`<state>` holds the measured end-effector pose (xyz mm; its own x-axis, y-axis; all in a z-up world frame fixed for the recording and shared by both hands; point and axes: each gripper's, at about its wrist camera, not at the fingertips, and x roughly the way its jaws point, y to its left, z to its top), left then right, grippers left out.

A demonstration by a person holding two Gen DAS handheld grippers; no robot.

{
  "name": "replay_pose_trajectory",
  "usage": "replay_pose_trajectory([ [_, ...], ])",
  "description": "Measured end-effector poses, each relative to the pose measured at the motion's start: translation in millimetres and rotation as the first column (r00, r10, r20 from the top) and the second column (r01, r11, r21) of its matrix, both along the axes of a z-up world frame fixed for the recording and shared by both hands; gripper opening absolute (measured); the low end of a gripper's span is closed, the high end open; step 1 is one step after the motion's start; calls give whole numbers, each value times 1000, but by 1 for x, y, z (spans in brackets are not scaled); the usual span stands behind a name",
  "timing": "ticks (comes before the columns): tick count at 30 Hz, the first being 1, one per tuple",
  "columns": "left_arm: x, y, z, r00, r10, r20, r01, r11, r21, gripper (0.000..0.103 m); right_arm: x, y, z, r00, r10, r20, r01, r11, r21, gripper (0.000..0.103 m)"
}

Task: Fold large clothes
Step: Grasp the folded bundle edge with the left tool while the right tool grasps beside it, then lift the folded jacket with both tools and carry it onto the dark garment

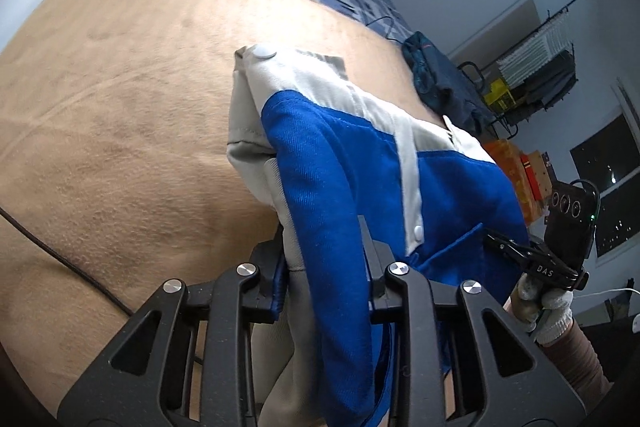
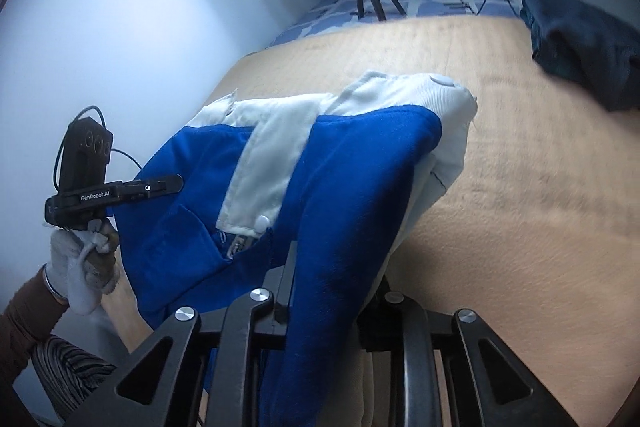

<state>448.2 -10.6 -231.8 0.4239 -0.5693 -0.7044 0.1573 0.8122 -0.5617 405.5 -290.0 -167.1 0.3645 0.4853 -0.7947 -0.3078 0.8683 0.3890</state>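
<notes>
Blue-and-white jacket [image 1: 340, 163] lifted over tan bed [image 1: 120, 107] | left hand-held gripper [image 1: 326, 267] and right hand-held gripper [image 2: 332, 291] each clamp an edge | advice: keep both level, hem taut, lower evenly.

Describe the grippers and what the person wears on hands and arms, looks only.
Both grippers are matte black, with slotted angular linkage arms and round silver pivot bolts. The left gripper reads "GenRobot.AI" in white; the right gripper shows "DAS". Each carries a black three-lens camera module with a thin black cable. Both hands wear white knit gloves. Sleeves are brown.
</notes>
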Motion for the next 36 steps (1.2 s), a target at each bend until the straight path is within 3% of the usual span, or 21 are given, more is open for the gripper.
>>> replay_pose_trajectory([
  [10, 8, -52, 24, 997, -57, 53, 58, 998, -21, 27, -9, -26, 36, 998, -30, 54, 35, 993, -111, 20],
  [18, 36, -113, 40, 987, -107, 117, 114, 992, -57, 26, -2, -84, 66, 989, -96, 109, 110, 985, -132, 20],
  [28, 107, -192, 49, 964, -186, 188, 203, 976, -74, 26, 34, -160, 84, 971, -171, 165, 195, 971, -137, 19],
  [36, 175, -251, 61, 948, -211, 239, 233, 970, -72, 26, 90, -208, 96, 950, -224, 217, 261, 952, -159, 19],
])
